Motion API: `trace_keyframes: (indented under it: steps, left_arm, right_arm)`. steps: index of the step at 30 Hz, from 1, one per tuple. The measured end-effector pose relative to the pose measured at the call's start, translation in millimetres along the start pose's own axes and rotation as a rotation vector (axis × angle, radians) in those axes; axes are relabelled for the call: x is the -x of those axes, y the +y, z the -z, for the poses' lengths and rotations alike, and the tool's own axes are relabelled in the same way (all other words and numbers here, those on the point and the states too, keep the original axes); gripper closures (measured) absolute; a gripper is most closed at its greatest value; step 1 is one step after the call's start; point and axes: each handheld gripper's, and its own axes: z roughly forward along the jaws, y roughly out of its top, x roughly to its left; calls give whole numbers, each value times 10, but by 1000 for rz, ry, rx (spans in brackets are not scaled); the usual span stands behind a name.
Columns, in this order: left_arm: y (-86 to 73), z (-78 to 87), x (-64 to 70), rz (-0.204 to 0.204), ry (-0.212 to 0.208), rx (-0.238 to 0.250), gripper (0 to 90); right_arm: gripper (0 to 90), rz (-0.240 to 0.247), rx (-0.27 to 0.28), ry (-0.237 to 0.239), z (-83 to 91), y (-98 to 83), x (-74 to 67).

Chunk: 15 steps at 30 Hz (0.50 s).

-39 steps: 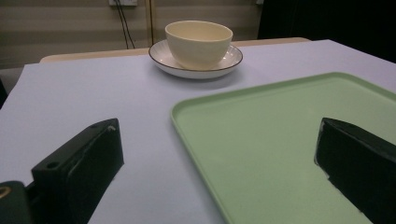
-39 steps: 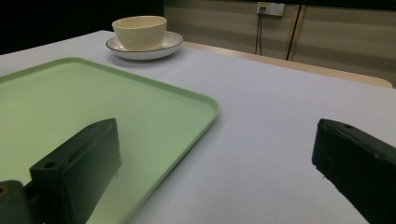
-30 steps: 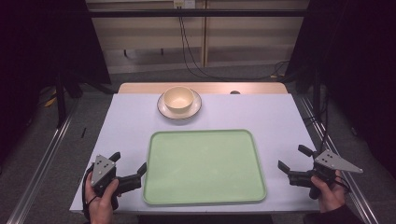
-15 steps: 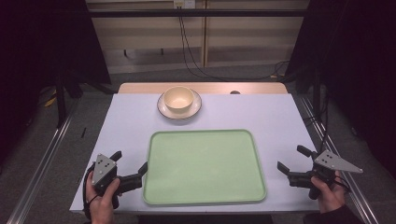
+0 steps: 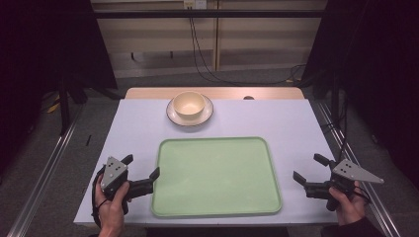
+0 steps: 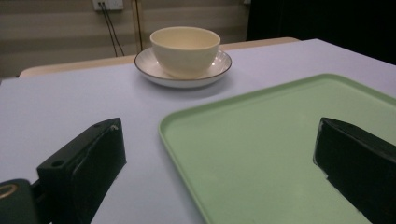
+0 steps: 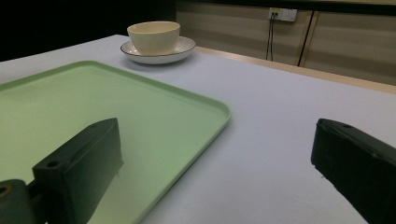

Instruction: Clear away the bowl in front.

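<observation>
Both hands low at the near edge of the table (image 5: pixel 276 118), one at each near corner of the light-green tray (image 5: pixel 216 205). Left hand (image 5: pixel 111 210) grips the left gripper (image 5: pixel 143 166), angled forward and toward the tray; jaws spread wide, nothing between them, the inner one at the tray's left rim. Right hand (image 5: pixel 346 205) holds the right gripper (image 5: pixel 310 168) just off the tray's right side, pointing inward and forward; jaws likewise apart and holding nothing. High view gives the layout: tray centred on the near half of the table, a cream bowl (image 5: pixel 189 104) sitting on a white saucer (image 5: pixel 174 115) toward the far edge, well apart from the tray. Left gripper view adds the close detail: its jaws straddle the tray's left rim, one over bare tabletop, one over the tray floor; saucer has a thin dark edge line. Right gripper view shows the tray's rounded near-right corner and a wall socket (image 7: pixel 283 14) with cables behind. Tray holds nothing. Bowl interior not visible from the low views; from above it looks empty.
</observation>
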Motion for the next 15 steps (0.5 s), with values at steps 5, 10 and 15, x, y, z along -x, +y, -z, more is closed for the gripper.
trace_keyframes:
  steps: [5, 10, 15]
  left_arm:
    - [41, -84, 10, 3, -23, 6, 22]
    - [59, -177, 4, 3, -26, -4, 20]
    - [83, -244, -13, 7, -26, -15, 19]
  right_arm:
    - [16, 2, 8, 2, 0, 4, 3]
    - [15, 4, 9, 7, 5, 3, 4]
    - [15, 4, 9, 12, 4, 3, 2]
